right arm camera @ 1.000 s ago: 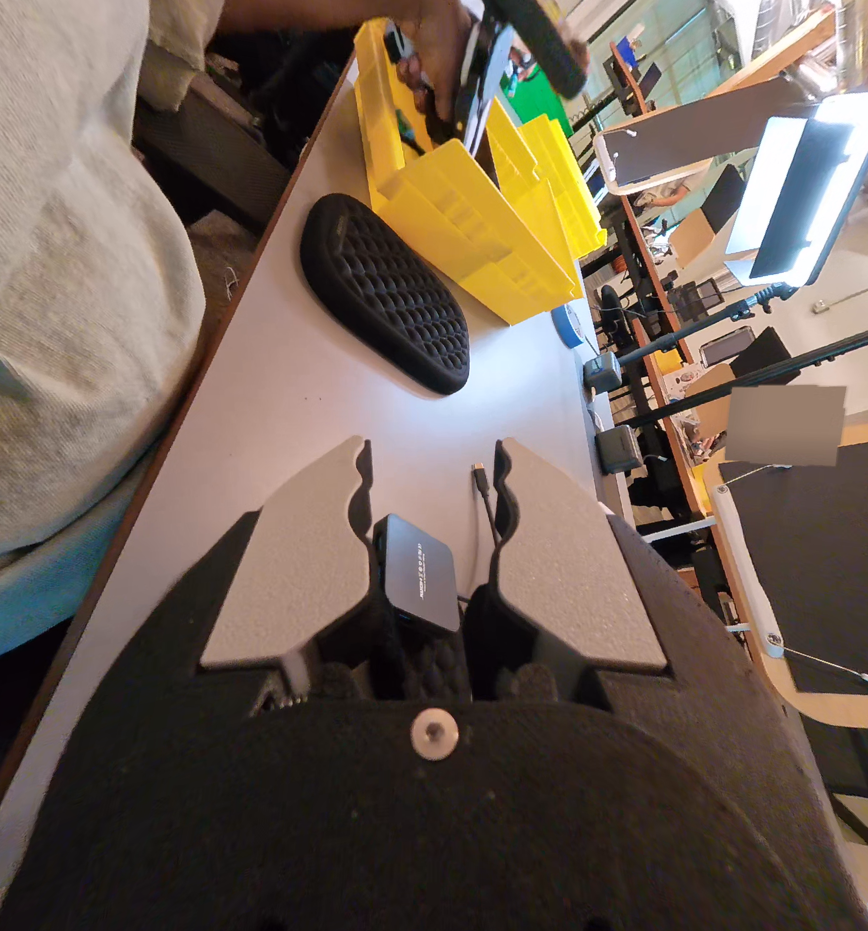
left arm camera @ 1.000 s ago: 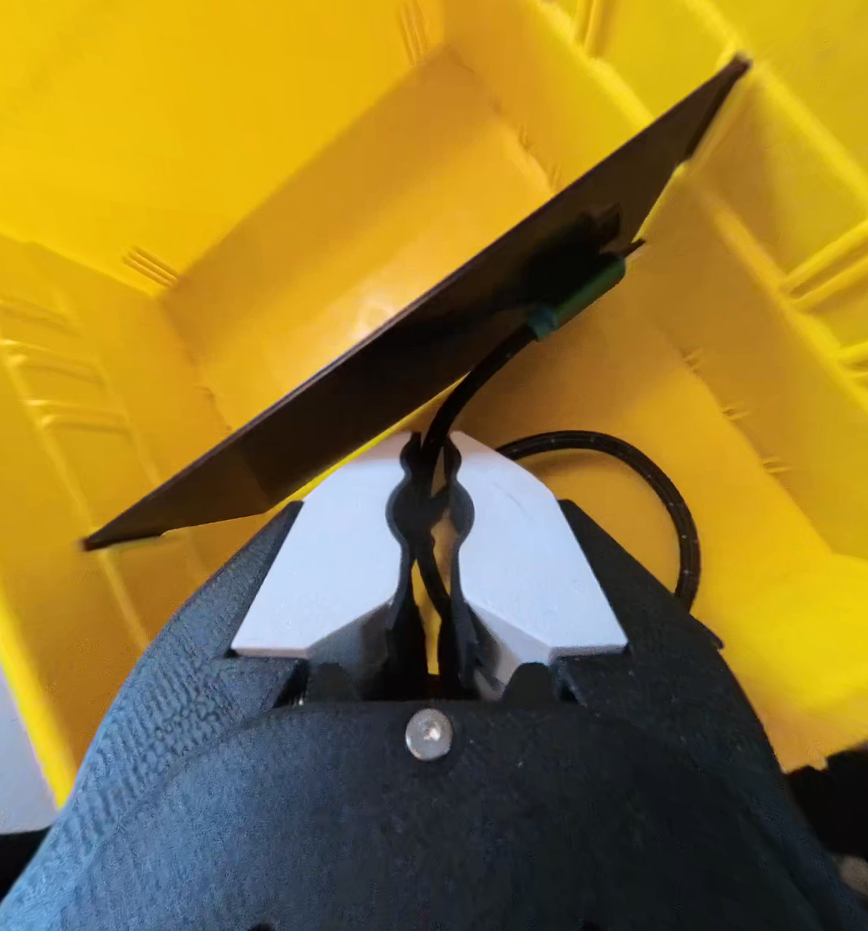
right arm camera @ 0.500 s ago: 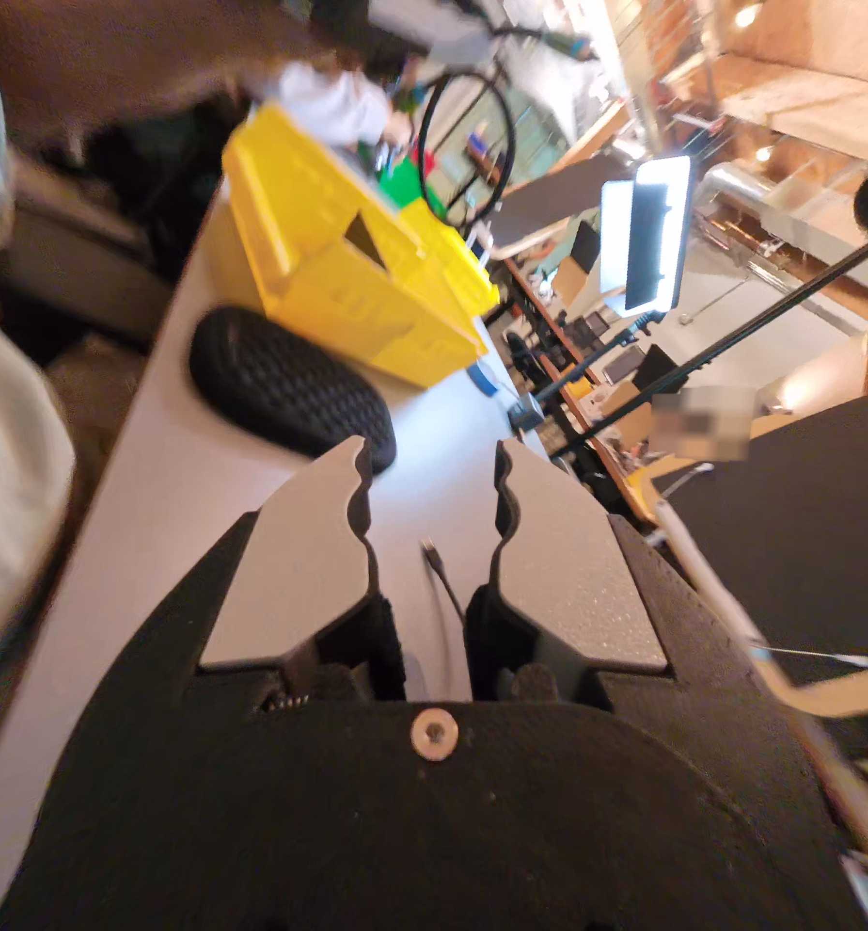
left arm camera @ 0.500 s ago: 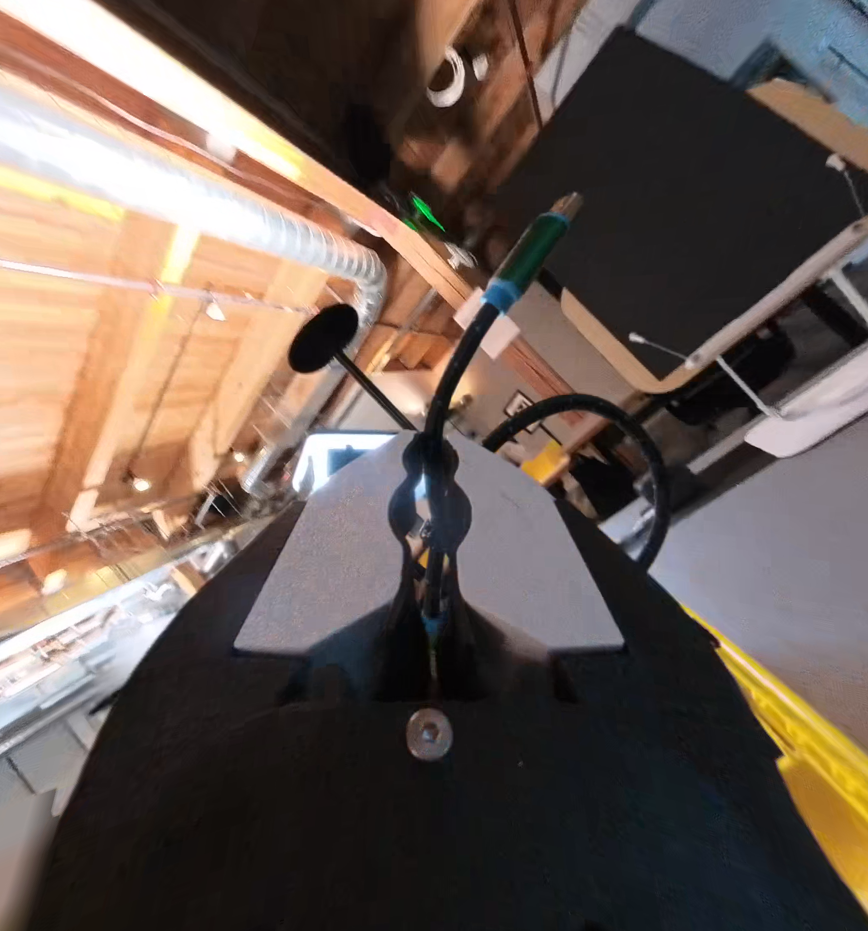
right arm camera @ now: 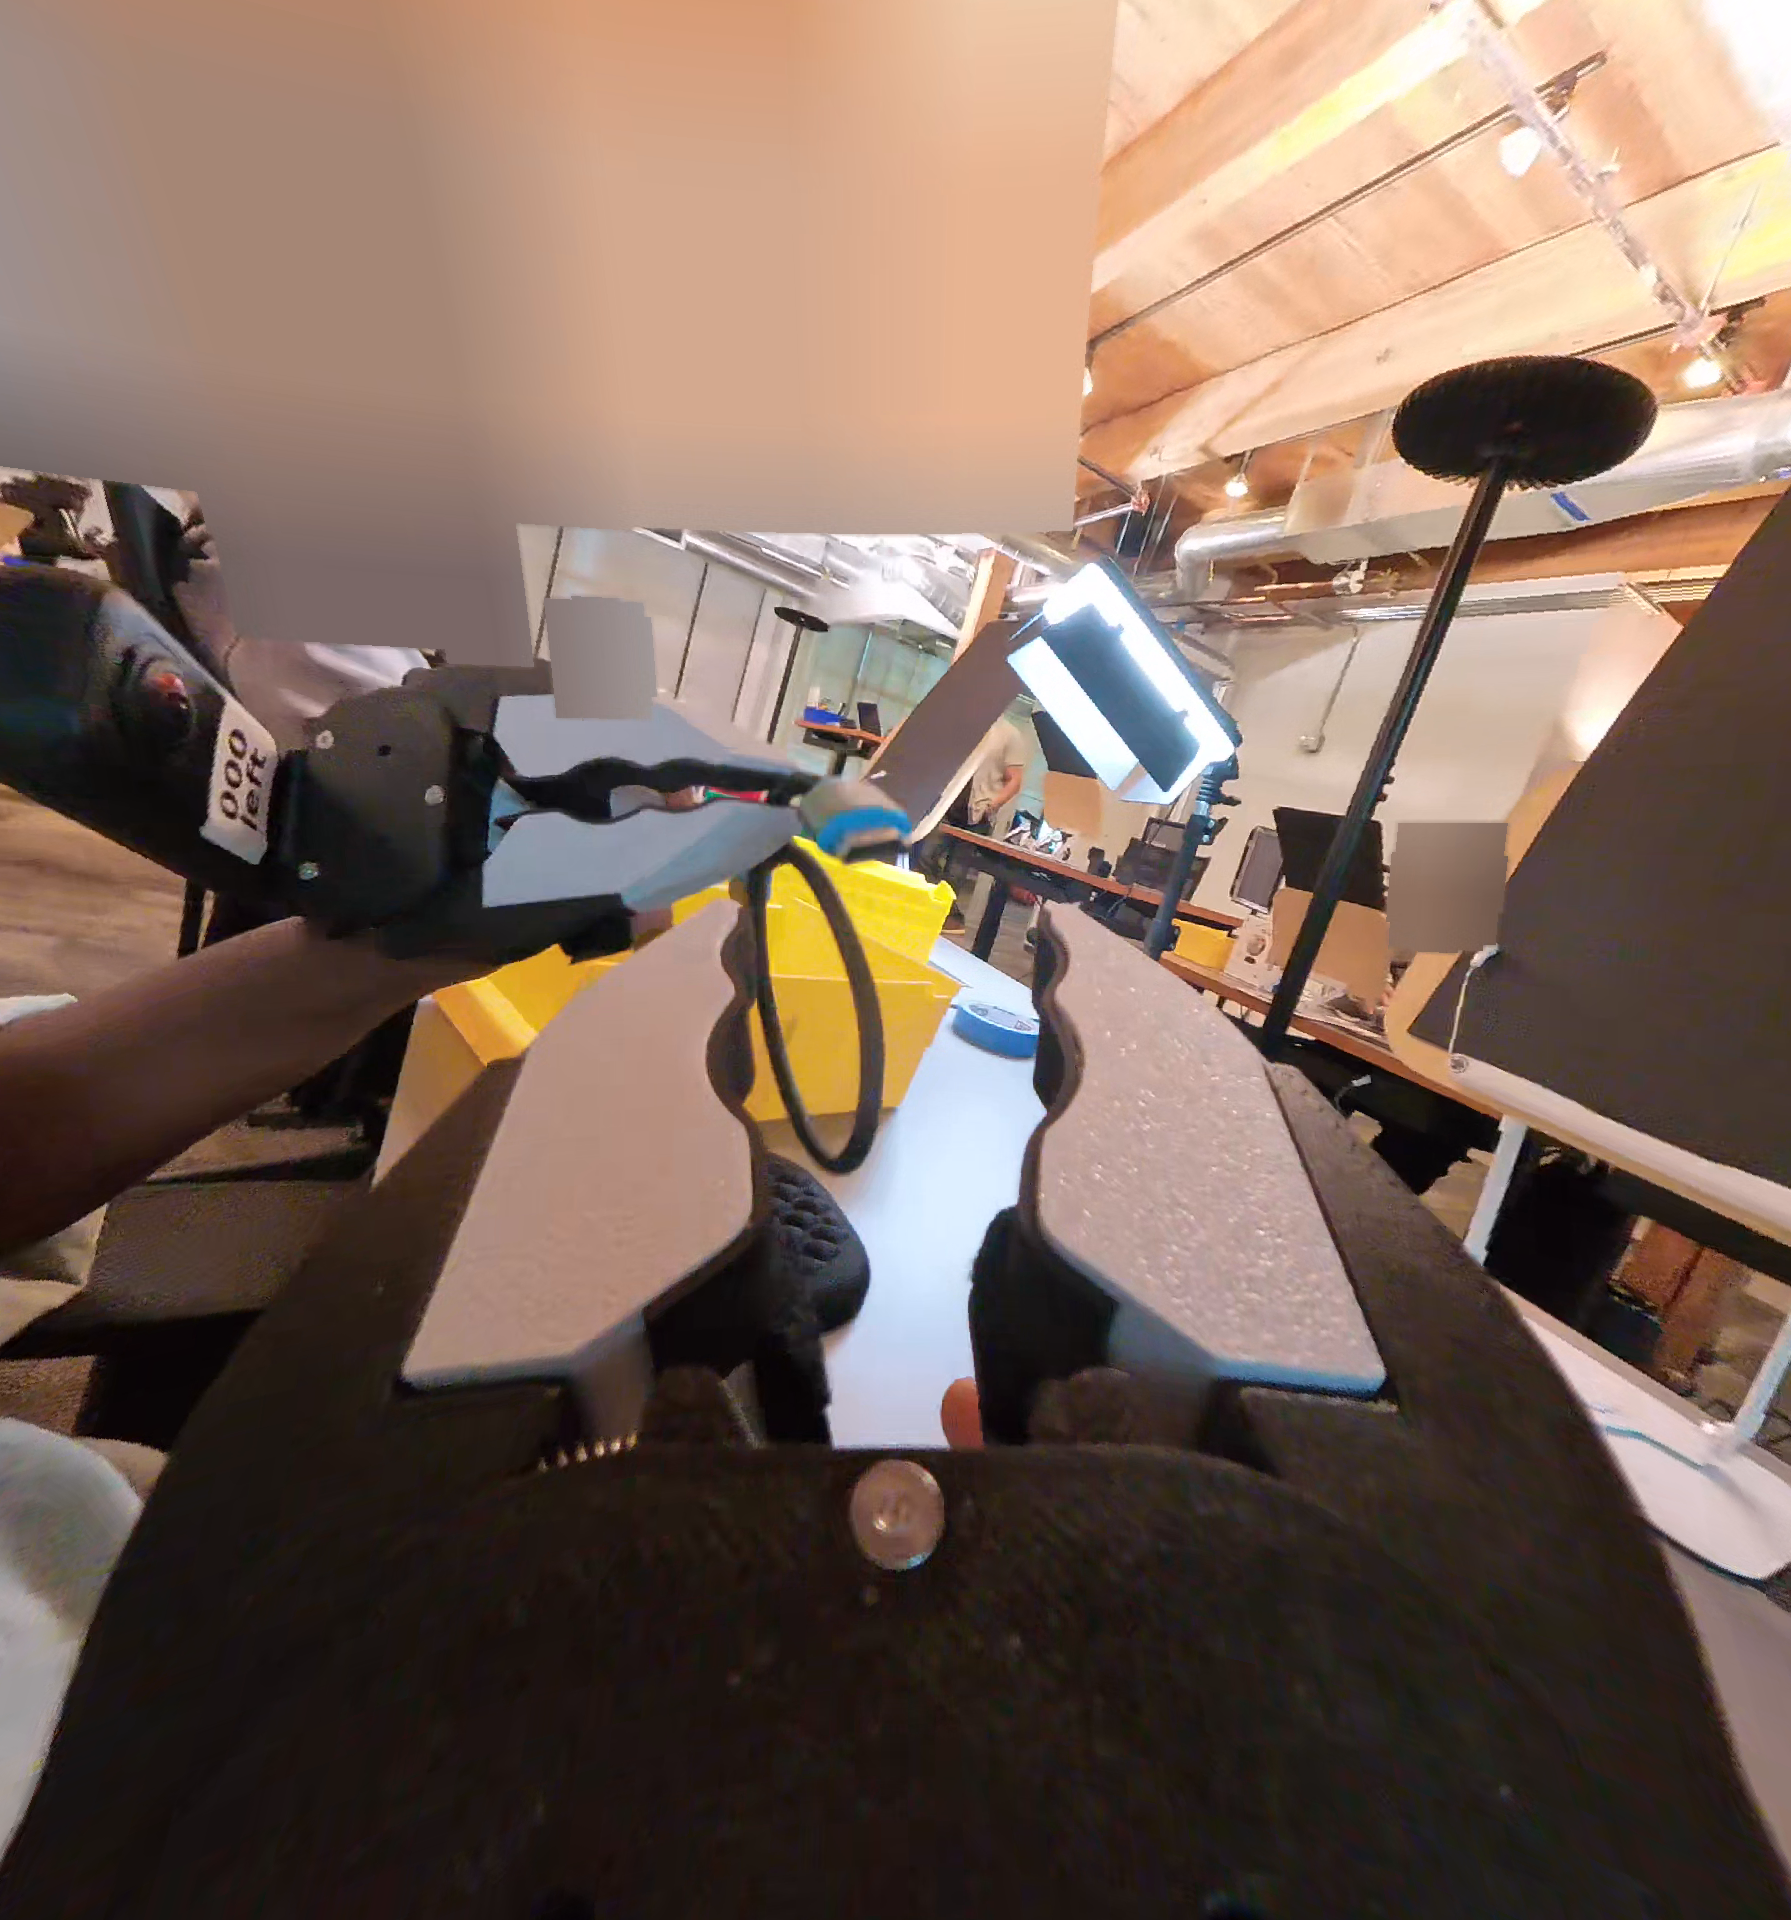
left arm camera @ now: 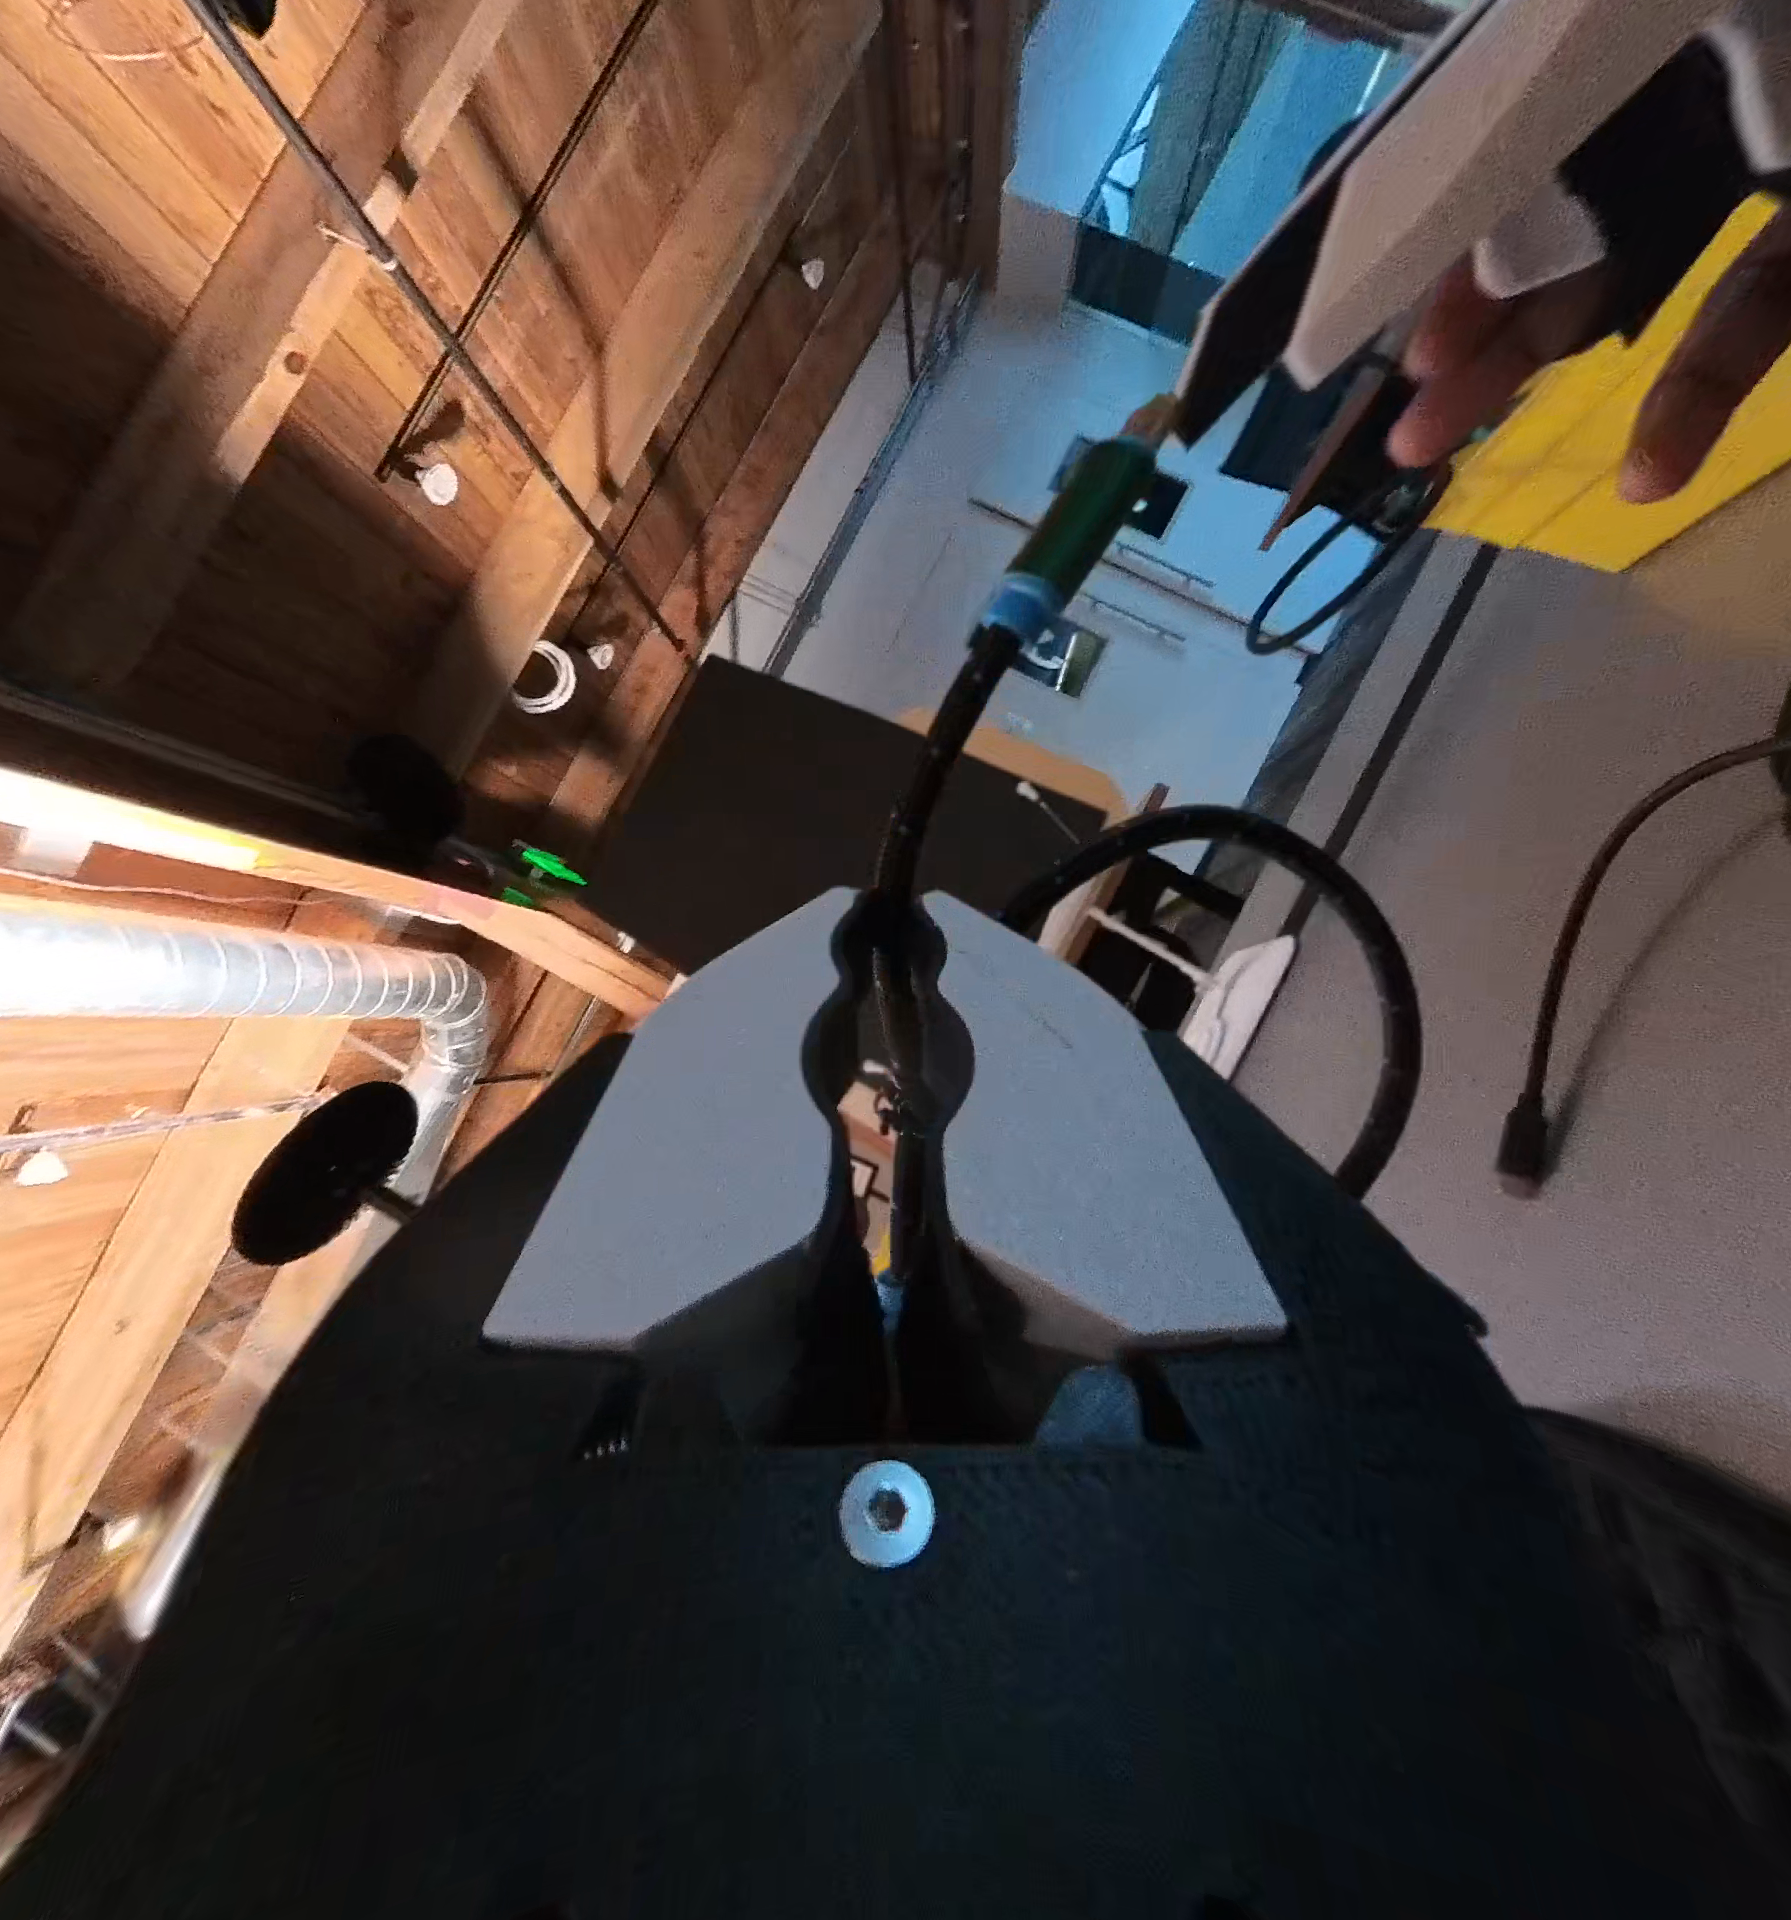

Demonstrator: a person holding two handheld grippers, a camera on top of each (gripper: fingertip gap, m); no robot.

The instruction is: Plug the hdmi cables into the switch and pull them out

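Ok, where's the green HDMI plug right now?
The green HDMI plug is in the air, its cable clamped in the left gripper, pointing toward the right gripper upper right.

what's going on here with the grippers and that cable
A person holds a handheld gripper in each hand. The left gripper is shut on a black HDMI cable, raised in the air above the table, with the green plug sticking out past the fingertips and the rest hanging in a loop. The right gripper is open and holds nothing. Yellow bins stand on the table behind. The switch is not visible, so nothing is plugged in.
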